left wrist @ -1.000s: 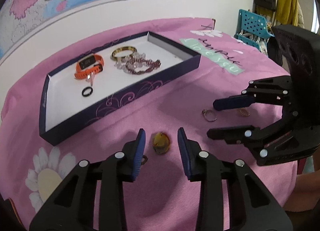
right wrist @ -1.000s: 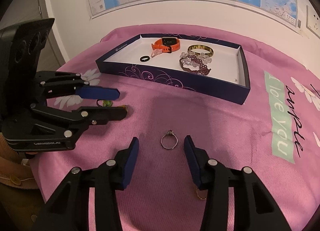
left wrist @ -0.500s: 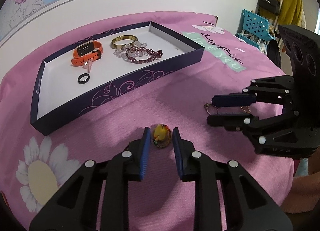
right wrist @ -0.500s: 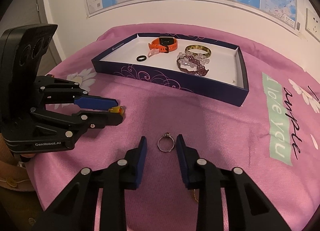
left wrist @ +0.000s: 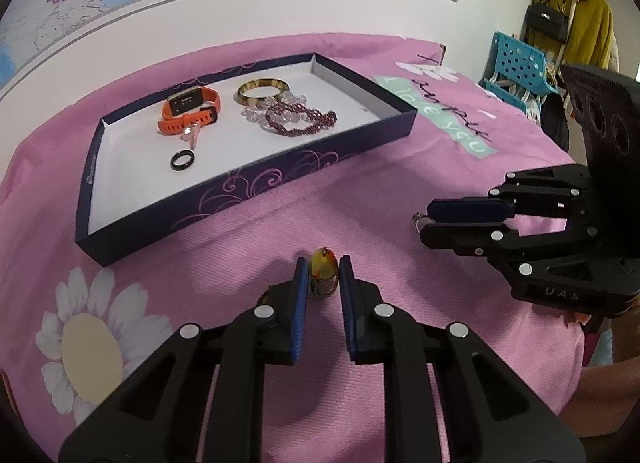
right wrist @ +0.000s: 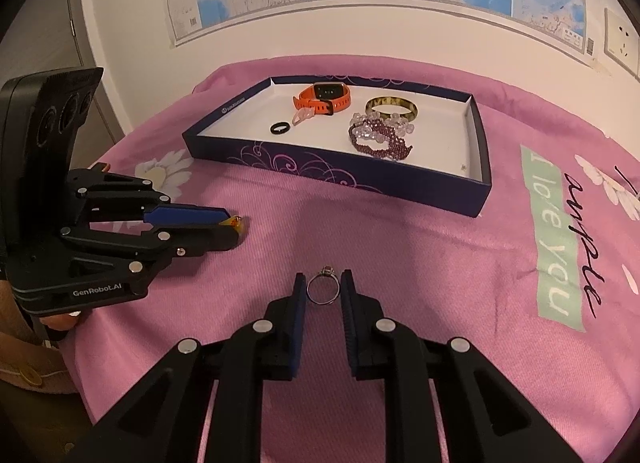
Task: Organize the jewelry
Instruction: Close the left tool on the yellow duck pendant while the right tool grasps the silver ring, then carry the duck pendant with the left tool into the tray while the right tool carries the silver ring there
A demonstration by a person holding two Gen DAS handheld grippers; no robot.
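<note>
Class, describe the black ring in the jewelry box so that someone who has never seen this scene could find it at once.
Start at the dark blue box with the white floor, lying on the pink tablecloth. Inside, find the orange smartwatch; the black ring lies just in front of it, beside a small pink piece. It is the only plain black band, far smaller than the gold bangle and beaded bracelets.
</note>
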